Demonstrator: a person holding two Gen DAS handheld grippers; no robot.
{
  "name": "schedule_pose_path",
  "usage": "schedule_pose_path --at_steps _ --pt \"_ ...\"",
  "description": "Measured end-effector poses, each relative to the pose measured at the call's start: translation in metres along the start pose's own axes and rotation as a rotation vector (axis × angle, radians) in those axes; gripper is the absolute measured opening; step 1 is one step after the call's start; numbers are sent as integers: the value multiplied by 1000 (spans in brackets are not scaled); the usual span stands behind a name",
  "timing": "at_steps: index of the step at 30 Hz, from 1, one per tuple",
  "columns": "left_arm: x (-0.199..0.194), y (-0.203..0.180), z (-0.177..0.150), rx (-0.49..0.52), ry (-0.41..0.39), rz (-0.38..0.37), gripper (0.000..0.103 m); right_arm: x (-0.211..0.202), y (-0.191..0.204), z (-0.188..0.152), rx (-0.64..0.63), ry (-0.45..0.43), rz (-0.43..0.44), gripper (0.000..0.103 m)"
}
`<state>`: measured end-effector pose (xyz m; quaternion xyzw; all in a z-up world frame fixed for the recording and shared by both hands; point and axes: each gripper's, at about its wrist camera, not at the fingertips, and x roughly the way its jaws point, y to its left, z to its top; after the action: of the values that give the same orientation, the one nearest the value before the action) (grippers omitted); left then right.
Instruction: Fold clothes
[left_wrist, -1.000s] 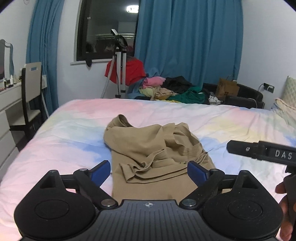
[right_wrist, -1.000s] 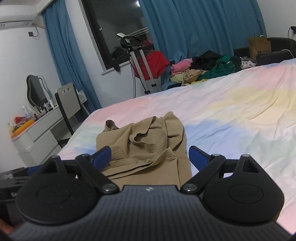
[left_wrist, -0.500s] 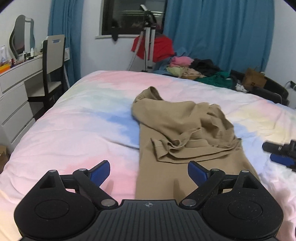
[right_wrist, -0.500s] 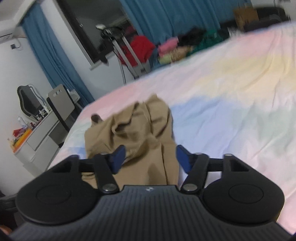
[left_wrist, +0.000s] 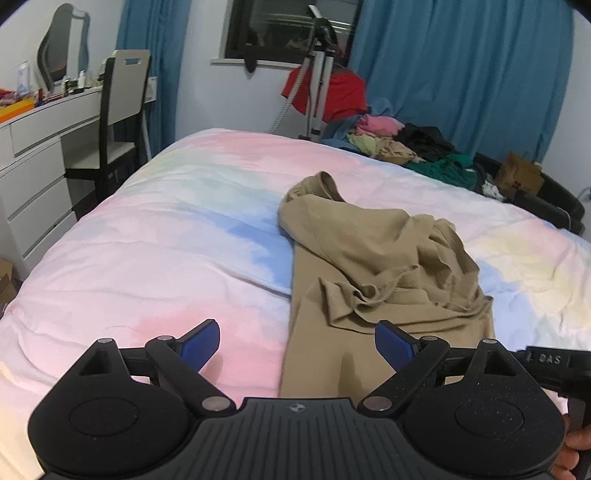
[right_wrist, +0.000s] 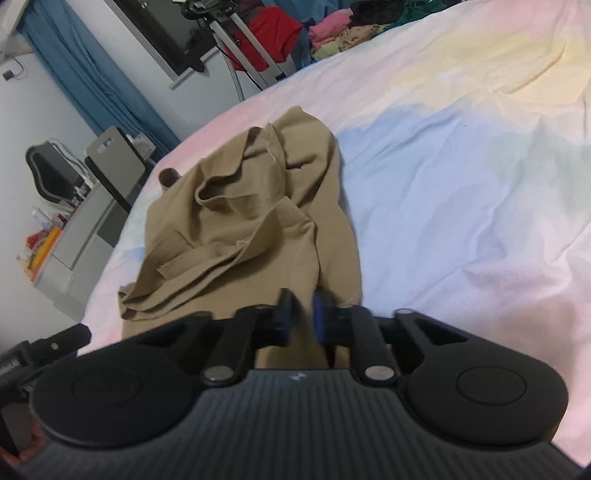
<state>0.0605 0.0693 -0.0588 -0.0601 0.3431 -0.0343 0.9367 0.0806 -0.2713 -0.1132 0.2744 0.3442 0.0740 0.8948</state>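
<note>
Since the last frame my right gripper (right_wrist: 302, 320) has nearly closed its fingers on the near edge of the tan garment (left_wrist: 373, 266), crumpled on the bed (left_wrist: 166, 258); my left gripper (left_wrist: 297, 345) hovers released beside it.

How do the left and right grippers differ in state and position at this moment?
The left gripper has its jaws wide apart; the right gripper has its jaws nearly together, with tan cloth between them.
The left gripper sits over the near left edge of the tan garment and the pastel bedspread; the right gripper sits at the garment's near right part.
Both have blue pads and point along the bed.
</note>
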Motion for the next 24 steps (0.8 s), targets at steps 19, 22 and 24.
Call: schedule_pose_path --at_steps 19,22,24 --pt "-43 11 -24 -145 128 -200 92 -27 12 0 -6 -54 -142 20" --pt "-45 14 -39 -221 213 -286 92 -40 12 0 20 -80 -97 76" --pt "-42 14 -45 -257 259 -312 92 -47 13 1 38 -94 -55 84"
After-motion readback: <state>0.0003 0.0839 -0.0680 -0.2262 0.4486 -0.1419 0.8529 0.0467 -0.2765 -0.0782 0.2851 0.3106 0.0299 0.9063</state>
